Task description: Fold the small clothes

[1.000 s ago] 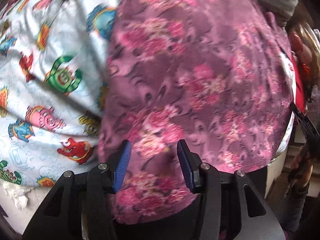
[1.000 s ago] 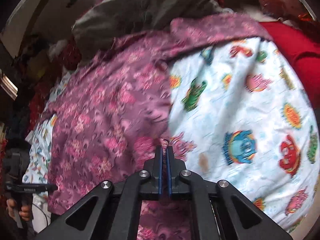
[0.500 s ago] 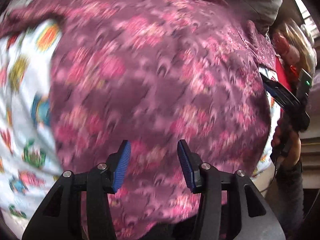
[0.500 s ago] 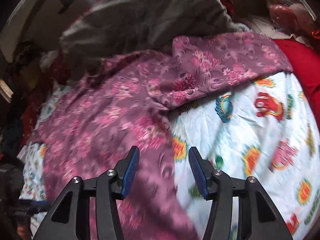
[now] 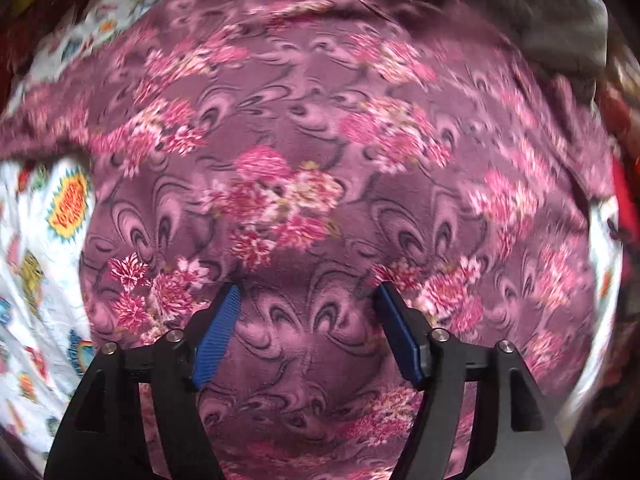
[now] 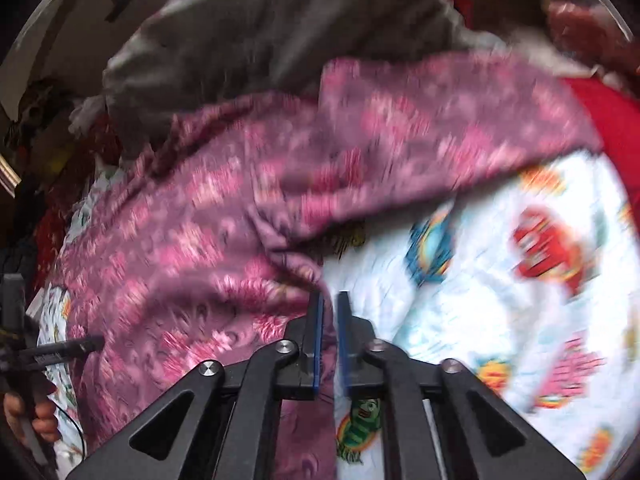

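Note:
A purple garment with pink flowers (image 5: 312, 168) lies spread on a white cartoon-print sheet (image 5: 36, 240). My left gripper (image 5: 310, 304) is open just above the garment's near part, holding nothing. In the right wrist view the same garment (image 6: 192, 240) covers the left and top, with a sleeve (image 6: 420, 140) lying out to the right. My right gripper (image 6: 329, 304) is nearly shut on the garment's edge where it meets the sheet (image 6: 500, 280). The view is blurred.
A grey cloth (image 6: 280, 32) lies heaped beyond the garment, also seen top right in the left wrist view (image 5: 560, 20). A red cloth (image 6: 608, 120) lies at the far right. The other gripper and hand (image 6: 36, 360) show at the left edge.
My right gripper let go of the garment, opened, and has now closed on its edge again. My left gripper stayed open and moved over the middle of the garment.

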